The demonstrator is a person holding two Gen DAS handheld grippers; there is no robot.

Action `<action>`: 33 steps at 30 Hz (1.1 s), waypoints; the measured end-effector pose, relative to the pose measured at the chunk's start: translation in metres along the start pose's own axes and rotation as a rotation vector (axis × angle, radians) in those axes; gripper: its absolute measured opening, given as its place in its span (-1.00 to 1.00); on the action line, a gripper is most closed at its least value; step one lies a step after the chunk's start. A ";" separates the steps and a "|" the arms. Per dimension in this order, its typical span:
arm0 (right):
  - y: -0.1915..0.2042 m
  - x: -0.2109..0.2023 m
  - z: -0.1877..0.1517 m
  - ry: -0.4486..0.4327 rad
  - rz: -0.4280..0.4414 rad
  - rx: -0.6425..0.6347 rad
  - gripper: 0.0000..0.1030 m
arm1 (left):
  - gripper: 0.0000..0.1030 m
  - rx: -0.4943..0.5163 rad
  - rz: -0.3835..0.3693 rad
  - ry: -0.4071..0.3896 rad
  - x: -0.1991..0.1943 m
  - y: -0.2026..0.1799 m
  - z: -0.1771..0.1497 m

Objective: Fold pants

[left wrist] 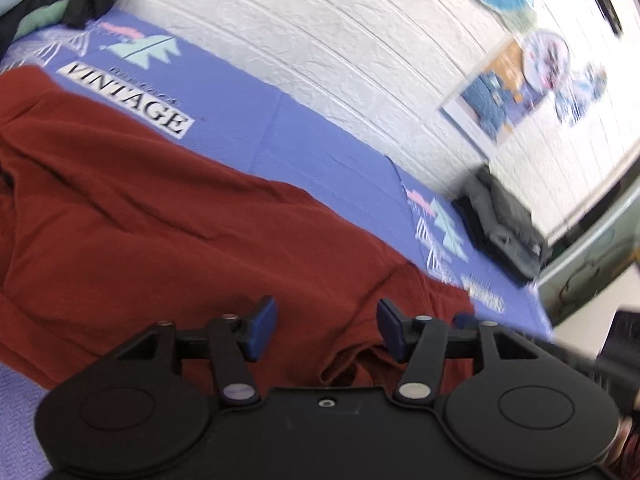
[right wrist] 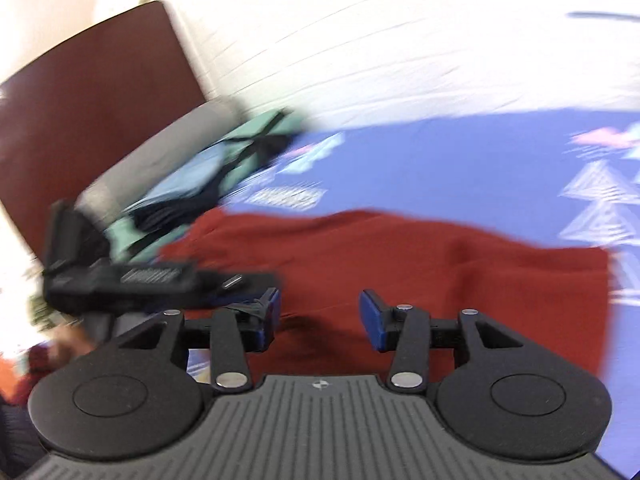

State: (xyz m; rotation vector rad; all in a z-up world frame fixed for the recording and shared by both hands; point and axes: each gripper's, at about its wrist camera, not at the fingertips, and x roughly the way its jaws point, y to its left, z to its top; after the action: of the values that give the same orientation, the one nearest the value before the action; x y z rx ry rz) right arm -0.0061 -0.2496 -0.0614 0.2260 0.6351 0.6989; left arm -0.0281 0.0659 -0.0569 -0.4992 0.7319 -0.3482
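Rust-red pants [left wrist: 168, 216] lie spread on a blue printed sheet [left wrist: 280, 120]. My left gripper [left wrist: 326, 330] is open and empty, held just above the near edge of the pants, where the fabric bunches in a small fold [left wrist: 356, 360]. In the right wrist view the same pants [right wrist: 400, 260] lie across the sheet [right wrist: 460, 168]. My right gripper [right wrist: 320, 320] is open and empty above their near edge. The other gripper [right wrist: 132, 280] shows as a black shape at the left, close to my left fingertip.
A pile of folded green and blue clothes [right wrist: 208, 172] sits at the sheet's far end, next to a brown headboard [right wrist: 92, 100]. A dark grey garment [left wrist: 500, 224] lies by the white brick wall [left wrist: 320, 32]. Pictures [left wrist: 492, 100] hang on the wall.
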 end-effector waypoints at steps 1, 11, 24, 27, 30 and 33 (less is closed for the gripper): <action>-0.007 0.000 0.001 0.006 -0.032 0.027 0.54 | 1.00 0.035 0.007 0.008 0.002 -0.005 -0.002; -0.023 0.022 -0.014 0.147 -0.012 0.117 0.23 | 0.53 0.270 0.038 0.106 0.026 -0.030 -0.024; -0.004 0.051 0.044 -0.161 0.052 0.077 0.95 | 0.03 0.074 0.052 0.047 0.013 0.001 -0.011; -0.009 0.044 0.044 -0.154 0.031 0.047 0.76 | 0.10 0.077 0.048 0.034 0.007 0.003 -0.011; -0.013 0.045 0.034 -0.058 0.005 0.032 0.27 | 0.18 0.059 0.040 0.048 0.009 0.009 -0.011; -0.009 0.052 0.017 0.040 -0.006 0.003 -0.33 | 0.28 0.056 0.038 0.044 0.007 0.010 -0.011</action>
State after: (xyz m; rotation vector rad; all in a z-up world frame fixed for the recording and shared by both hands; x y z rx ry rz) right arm 0.0399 -0.2216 -0.0763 0.2137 0.6744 0.6980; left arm -0.0293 0.0677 -0.0734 -0.4249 0.7713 -0.3442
